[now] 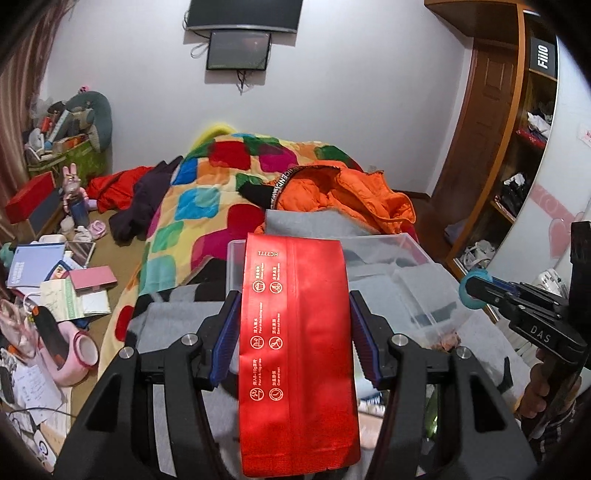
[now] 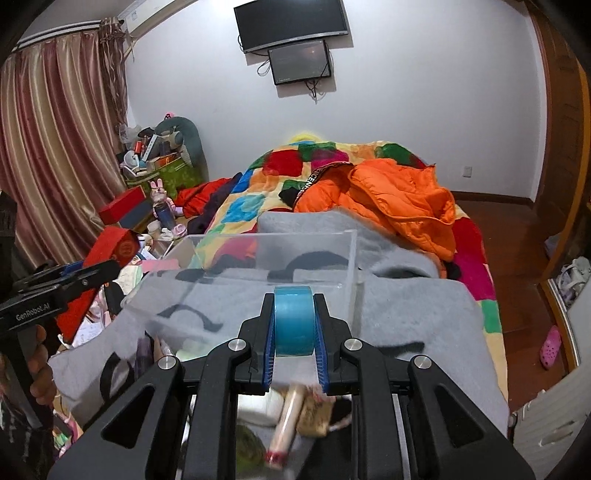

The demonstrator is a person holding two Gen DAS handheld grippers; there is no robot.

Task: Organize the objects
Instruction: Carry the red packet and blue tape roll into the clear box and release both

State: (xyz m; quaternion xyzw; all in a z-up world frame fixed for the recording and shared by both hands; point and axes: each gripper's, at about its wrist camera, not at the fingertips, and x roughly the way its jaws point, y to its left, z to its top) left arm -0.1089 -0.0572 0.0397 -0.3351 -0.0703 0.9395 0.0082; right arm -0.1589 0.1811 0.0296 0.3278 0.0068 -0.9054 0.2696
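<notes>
Clear bin (image 2: 266, 254) open-topped ahead; orange jacket (image 2: 399, 199) heaped behind; clutter (image 1: 48, 280) crowds left side.

A patchwork-quilted bed (image 2: 476, 295) is filling the room, pale walls (image 2: 424, 92) are carrying two dark screens (image 2: 291, 26), striped curtains (image 2: 55, 147) are hanging left, and wooden shelving (image 1: 517, 147) is standing right.

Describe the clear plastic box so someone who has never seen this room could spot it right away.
Start at the bed with the patchwork quilt and the orange puffer jacket. Nearer the camera, a grey cloth with black markings covers the bed's end. The clear plastic box sits on that cloth, the only see-through, straight-walled thing among soft fabrics.
</notes>
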